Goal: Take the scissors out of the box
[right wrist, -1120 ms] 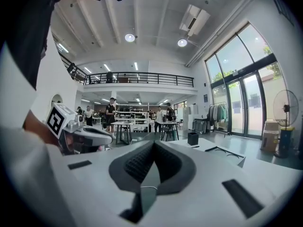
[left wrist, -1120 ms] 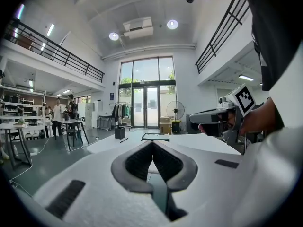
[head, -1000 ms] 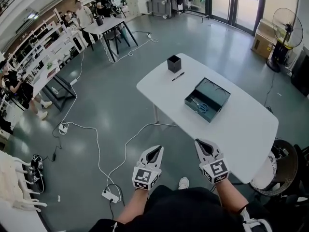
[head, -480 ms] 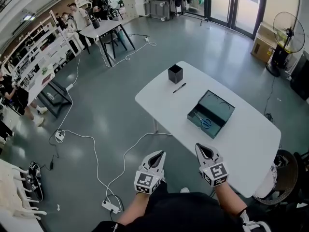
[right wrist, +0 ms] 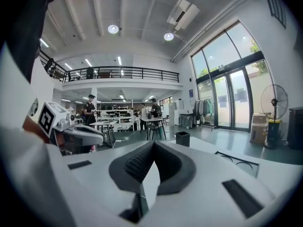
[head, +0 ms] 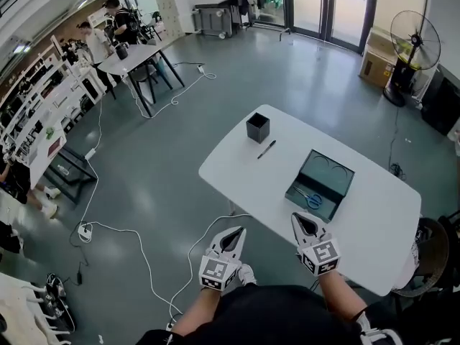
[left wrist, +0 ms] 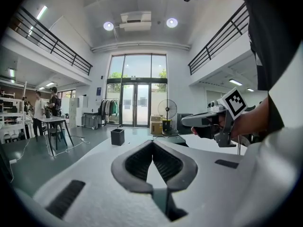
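A dark teal box (head: 329,172) lies open on the white table (head: 374,228), its lid folded back. Blue-handled scissors (head: 309,198) rest in its lower half. My left gripper (head: 235,231) is shut and empty, held over the floor just short of the table's near edge. My right gripper (head: 297,217) is also shut and empty, over the table's near edge, a short way below the box. In the left gripper view my left gripper (left wrist: 152,144) points at the table with the right gripper (left wrist: 203,121) beside it. The right gripper view shows the right gripper (right wrist: 154,144) and the box lid (right wrist: 239,162).
A black square cup (head: 257,127) and a black pen (head: 267,149) lie at the table's far left. A white cable (head: 144,254) runs over the floor on the left. A standing fan (head: 406,42) is at the back right. People work at tables (head: 133,52) far left.
Both grippers and the person have moved forward toward the table. The box and scissors now lie nearer to the right gripper. Both grippers stayed shut.
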`<act>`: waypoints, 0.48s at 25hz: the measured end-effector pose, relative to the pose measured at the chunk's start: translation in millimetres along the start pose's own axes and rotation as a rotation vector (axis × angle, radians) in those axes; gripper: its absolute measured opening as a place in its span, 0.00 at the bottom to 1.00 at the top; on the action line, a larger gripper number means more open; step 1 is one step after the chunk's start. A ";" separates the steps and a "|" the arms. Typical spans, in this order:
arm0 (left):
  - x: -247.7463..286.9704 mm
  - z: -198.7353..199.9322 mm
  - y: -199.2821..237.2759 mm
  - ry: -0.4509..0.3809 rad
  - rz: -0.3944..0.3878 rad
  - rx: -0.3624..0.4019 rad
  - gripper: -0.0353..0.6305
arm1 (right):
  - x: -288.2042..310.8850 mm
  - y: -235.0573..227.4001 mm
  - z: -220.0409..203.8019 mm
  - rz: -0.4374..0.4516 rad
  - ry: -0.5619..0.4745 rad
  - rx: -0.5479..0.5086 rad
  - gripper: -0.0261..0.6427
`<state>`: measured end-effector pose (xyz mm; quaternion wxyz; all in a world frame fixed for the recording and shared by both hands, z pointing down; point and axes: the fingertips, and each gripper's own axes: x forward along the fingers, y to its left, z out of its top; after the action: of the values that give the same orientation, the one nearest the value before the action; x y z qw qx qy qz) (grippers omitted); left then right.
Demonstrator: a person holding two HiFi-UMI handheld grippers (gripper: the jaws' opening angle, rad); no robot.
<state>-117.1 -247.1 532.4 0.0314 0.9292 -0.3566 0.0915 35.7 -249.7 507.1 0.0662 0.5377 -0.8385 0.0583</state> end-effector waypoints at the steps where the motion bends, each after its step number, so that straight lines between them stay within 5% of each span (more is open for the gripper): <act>1: 2.6 1.6 7.9 -0.002 -0.012 0.003 0.06 | 4.7 -1.3 4.3 -0.019 -0.011 -0.003 0.05; 12: 35.8 9.6 40.7 -0.025 -0.152 0.012 0.06 | 23.3 -20.8 16.8 -0.167 -0.020 -0.001 0.05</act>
<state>-116.8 -302.1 529.6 0.0284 0.9549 -0.2847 0.0794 44.2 -282.0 495.1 0.0627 0.6063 -0.7914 0.0468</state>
